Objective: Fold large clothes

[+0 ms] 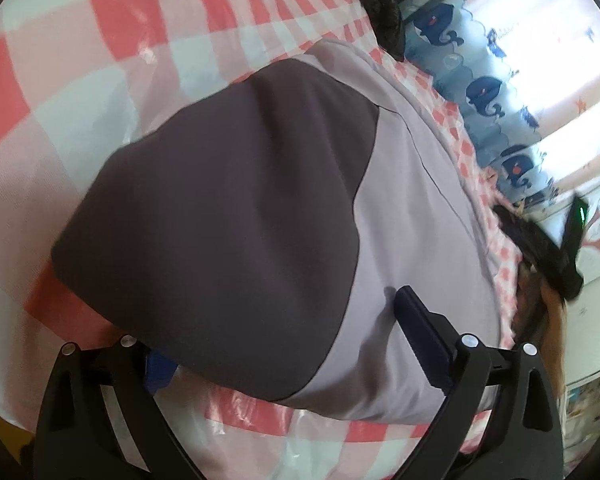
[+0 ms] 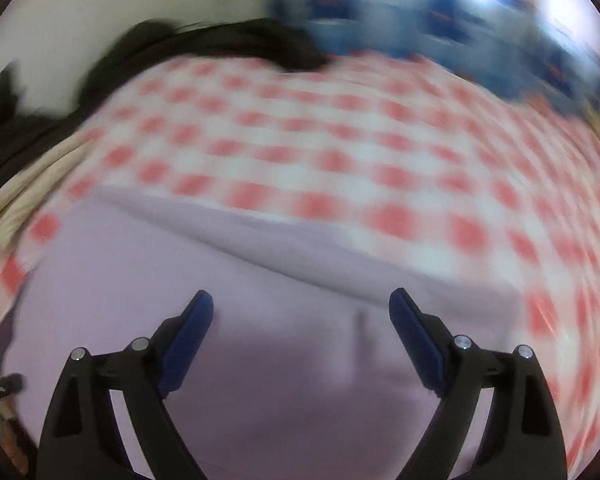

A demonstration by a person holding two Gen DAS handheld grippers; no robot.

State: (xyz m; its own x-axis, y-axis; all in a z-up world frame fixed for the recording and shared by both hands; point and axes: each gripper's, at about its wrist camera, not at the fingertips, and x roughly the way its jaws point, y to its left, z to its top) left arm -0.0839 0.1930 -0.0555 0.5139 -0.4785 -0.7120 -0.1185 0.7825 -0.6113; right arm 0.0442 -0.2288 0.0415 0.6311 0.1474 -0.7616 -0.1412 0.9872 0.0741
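A lilac and dark-grey garment (image 1: 260, 200) lies folded on the checked bed cover (image 1: 80, 60). It looks soft, light and limp, best pinched at a hem edge or corner. Left hand-held gripper (image 1: 276, 344) and right hand-held gripper (image 2: 300, 336) both stand apart, holding nothing.

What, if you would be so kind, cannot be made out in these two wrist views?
- Left wrist: the left gripper has one finger hidden under the purple-and-lilac garment.
- Left wrist: the dark item at the right is blurred, unidentifiable.
- Right wrist: motion blur smears the checked cloth and the dark heap.
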